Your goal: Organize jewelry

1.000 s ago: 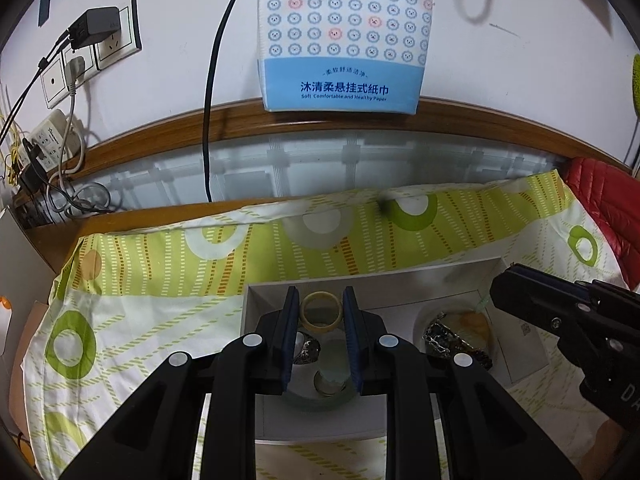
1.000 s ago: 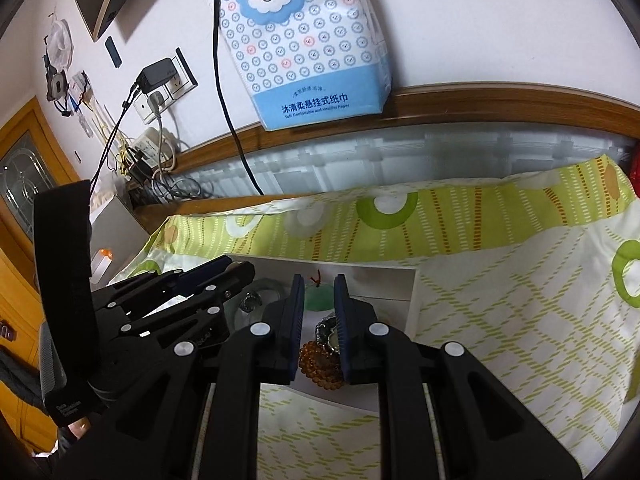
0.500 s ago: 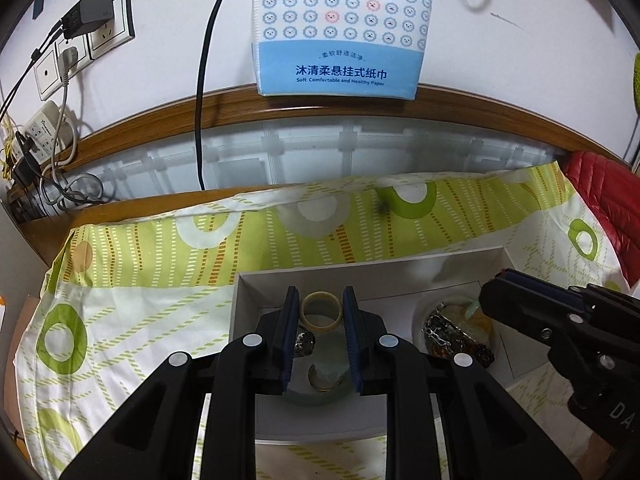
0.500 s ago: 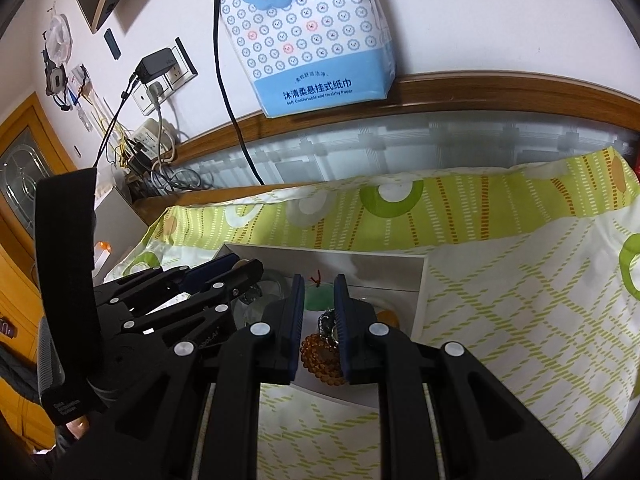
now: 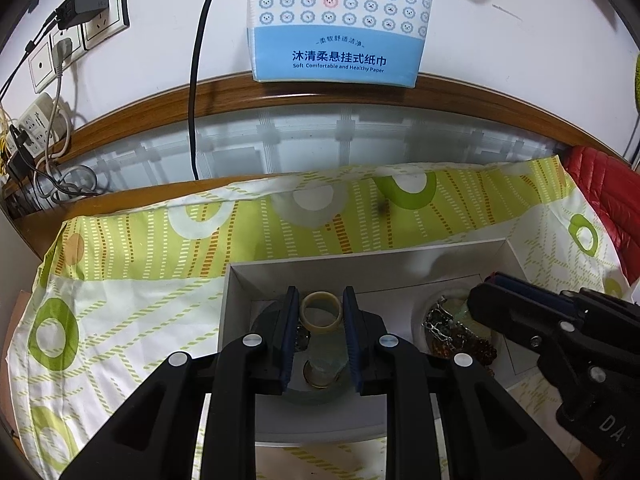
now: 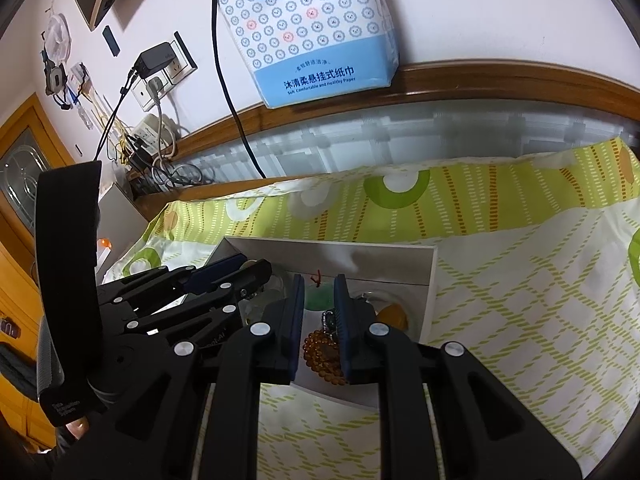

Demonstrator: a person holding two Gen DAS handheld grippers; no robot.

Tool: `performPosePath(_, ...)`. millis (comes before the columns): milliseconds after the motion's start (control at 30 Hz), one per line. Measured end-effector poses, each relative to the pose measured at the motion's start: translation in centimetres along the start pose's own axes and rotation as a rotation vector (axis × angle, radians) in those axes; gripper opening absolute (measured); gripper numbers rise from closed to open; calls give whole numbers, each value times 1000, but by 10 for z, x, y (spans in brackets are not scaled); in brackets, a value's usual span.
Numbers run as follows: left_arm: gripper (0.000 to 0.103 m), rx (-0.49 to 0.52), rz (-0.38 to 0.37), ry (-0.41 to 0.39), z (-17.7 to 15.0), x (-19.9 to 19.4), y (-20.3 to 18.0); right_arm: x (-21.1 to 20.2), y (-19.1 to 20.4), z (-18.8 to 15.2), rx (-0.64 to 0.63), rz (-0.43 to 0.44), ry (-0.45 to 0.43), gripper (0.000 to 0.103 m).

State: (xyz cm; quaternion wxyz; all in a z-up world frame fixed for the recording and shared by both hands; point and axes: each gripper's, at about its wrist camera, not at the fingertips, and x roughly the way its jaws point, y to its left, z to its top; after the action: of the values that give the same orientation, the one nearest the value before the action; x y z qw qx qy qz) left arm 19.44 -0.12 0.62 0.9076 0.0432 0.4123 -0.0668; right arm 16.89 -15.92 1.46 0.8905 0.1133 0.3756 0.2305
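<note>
- My left gripper (image 5: 320,312) grips a pale ring (image 5: 321,312) over the white box (image 5: 360,258).
- My right gripper (image 6: 319,296) pinches a green pendant (image 6: 320,295) above the bead bracelet (image 6: 322,354) in the box.

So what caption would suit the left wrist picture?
Left tongs clasp a pale ring above a white box.

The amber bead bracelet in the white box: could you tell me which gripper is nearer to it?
Right. The right gripper is directly over the amber bead bracelet, its fingers straddling it. The left gripper is at the box's other end, clamping a pale yellow ring.
</note>
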Motion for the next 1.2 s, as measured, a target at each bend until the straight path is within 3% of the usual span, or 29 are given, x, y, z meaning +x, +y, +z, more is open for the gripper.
performPosePath(100,52,-9,3,5,0,1,1,1,-2,-1,17,13,1,17)
performPosePath(133,57,-12,6,-2,0,0,1,-1,-3,-1,22,19,-4,21)
performPosePath(600,78,-48,25,-57,5,-22,11,-25,-3,4,18,-25,-73,38)
performPosePath(700,83,-54,29,-59,5,-25,12,-27,-2,5,17,-40,-77,47)
performPosePath(867,91,-54,43,-67,6,-31,13,-33,-1,8,20,-81,-57,81)
performPosePath(967,94,-57,33,-50,7,-33,15,-39,1,10,22,-102,-35,93)
performPosePath(1033,96,-58,29,-40,8,-35,16,-42,0,12,20,-128,-20,98)
performPosePath(1200,99,-53,72,-17,8,-41,19,-41,-10,13,65,-174,87,98)
